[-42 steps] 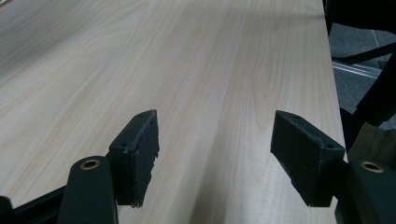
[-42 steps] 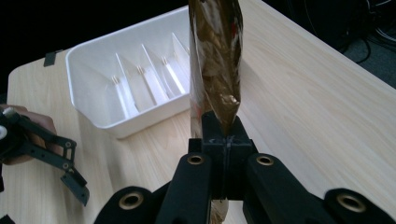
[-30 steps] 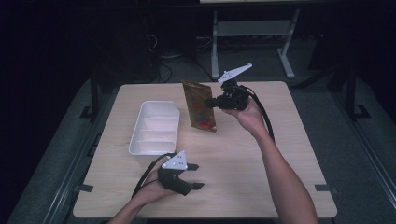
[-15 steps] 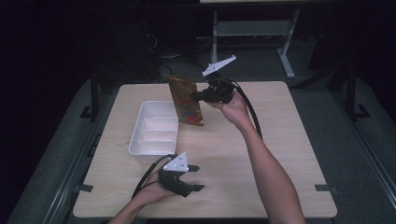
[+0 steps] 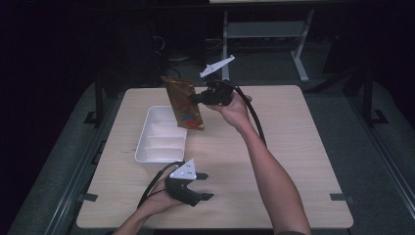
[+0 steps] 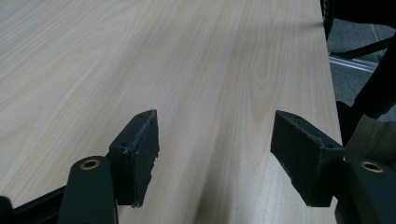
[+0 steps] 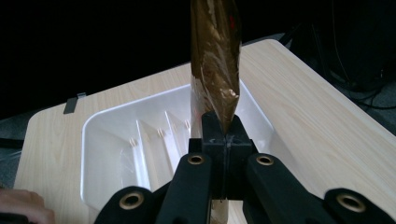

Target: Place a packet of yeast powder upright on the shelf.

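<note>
Since a second ago, we are carrying the brown pouch (image 5: 185,104) leftward over the white tray (image 5: 155,143), long axis near-upright, top tilting left; right gripper (image 5: 195,98) pinching its edge, left gripper (image 5: 204,186) resting spread apart.

Dim lab or recording room, pale wooden surface (image 5: 303,142) on metal frame, cables (image 5: 169,51) and a desk frame (image 5: 264,32) behind, grey carpet (image 5: 381,161)

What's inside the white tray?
The white tray looks empty: thin white dividers split it into sections, and the ones in sight are bare. The brown snack bag, pinched in the right gripper, hangs in front and hides part of one section.
</note>
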The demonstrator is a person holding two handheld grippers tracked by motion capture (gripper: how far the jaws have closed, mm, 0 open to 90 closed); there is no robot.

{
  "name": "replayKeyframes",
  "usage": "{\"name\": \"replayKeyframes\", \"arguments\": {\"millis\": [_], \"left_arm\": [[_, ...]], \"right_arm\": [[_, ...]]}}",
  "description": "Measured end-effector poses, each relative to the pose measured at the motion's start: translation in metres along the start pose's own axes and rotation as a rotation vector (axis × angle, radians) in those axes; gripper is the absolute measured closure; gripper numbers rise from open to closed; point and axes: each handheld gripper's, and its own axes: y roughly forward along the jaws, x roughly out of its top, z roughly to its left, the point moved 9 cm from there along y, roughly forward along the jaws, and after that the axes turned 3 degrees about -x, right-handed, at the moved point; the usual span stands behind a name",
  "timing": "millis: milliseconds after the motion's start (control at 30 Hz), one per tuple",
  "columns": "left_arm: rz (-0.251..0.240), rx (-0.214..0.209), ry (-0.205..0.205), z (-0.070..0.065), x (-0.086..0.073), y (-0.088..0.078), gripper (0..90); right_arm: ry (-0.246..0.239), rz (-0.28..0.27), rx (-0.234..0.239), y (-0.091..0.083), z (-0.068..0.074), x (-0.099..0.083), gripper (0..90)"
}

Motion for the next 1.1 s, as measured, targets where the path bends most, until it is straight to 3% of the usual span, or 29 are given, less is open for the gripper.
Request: {"name": "replayKeyframes", "arguments": {"millis": [700, 1100], "left_arm": [[0.001, -0.001, 0.005, 0.000, -0.001, -0.002, 32.0], [-0.004, 0.002, 0.003, 0.002, -0.001, -0.004, 32.1]], "right_arm": [[0.019, -0.024, 0.051, 0.045, 0.007, 0.008, 90.0], [0.038, -0.005, 0.063, 0.073, 0.008, 0.005, 90.0]]}}
